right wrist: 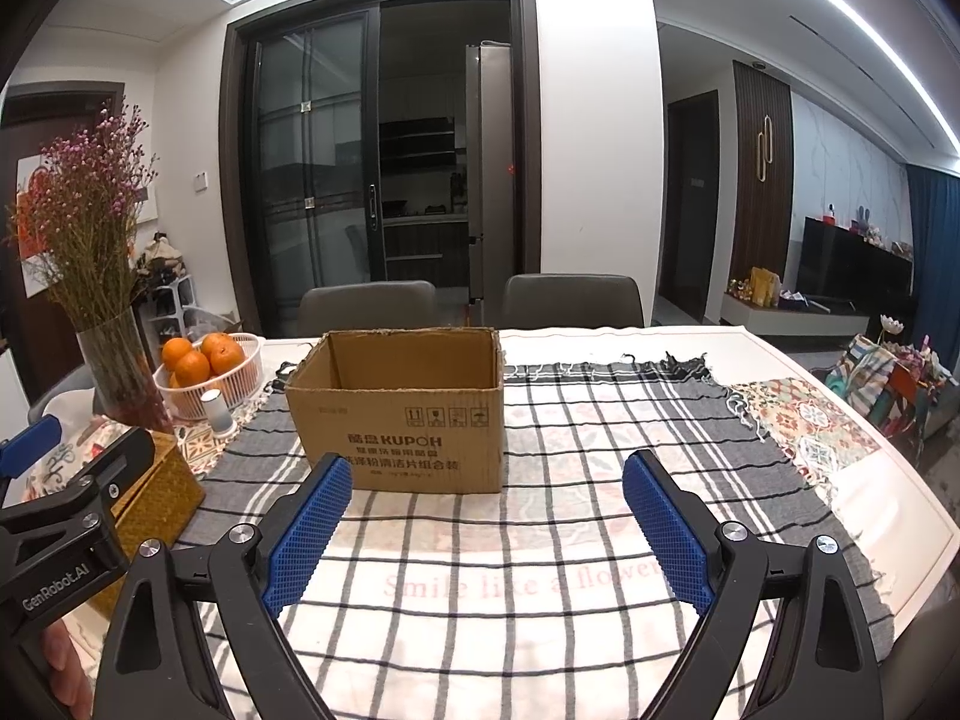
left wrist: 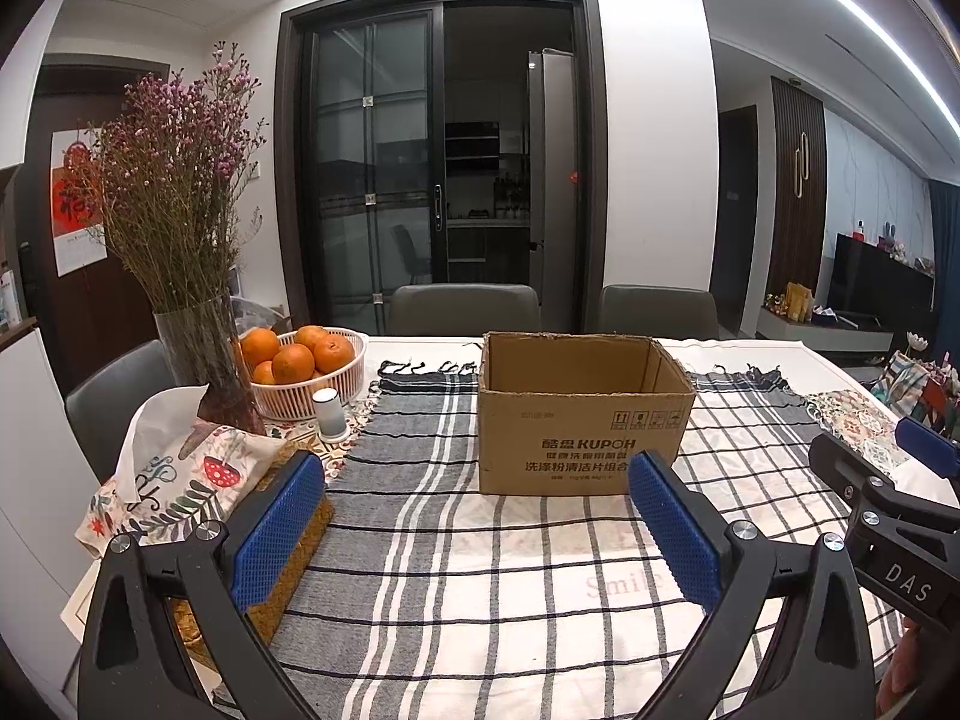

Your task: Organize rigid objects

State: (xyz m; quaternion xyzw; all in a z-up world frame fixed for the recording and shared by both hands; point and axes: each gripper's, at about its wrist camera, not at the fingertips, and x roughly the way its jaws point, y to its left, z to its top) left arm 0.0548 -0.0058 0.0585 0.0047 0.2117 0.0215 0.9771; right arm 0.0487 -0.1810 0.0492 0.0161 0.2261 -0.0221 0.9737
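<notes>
An open brown cardboard box [left wrist: 585,414] stands on the checked tablecloth, ahead of both grippers; it also shows in the right wrist view [right wrist: 399,408]. What lies inside it is hidden. My left gripper [left wrist: 477,471] is open and empty, held above the cloth short of the box. My right gripper [right wrist: 486,474] is open and empty, to the right of the box's front. The right gripper also shows at the edge of the left wrist view [left wrist: 888,480], and the left gripper at the edge of the right wrist view [right wrist: 72,480].
At the left stand a vase of dried flowers [left wrist: 204,354], a white basket of oranges [left wrist: 306,372], a small white cylinder [left wrist: 330,414], a wicker tissue box [right wrist: 159,492] and a patterned cloth [left wrist: 180,480]. Two grey chairs [left wrist: 465,309] stand behind the table.
</notes>
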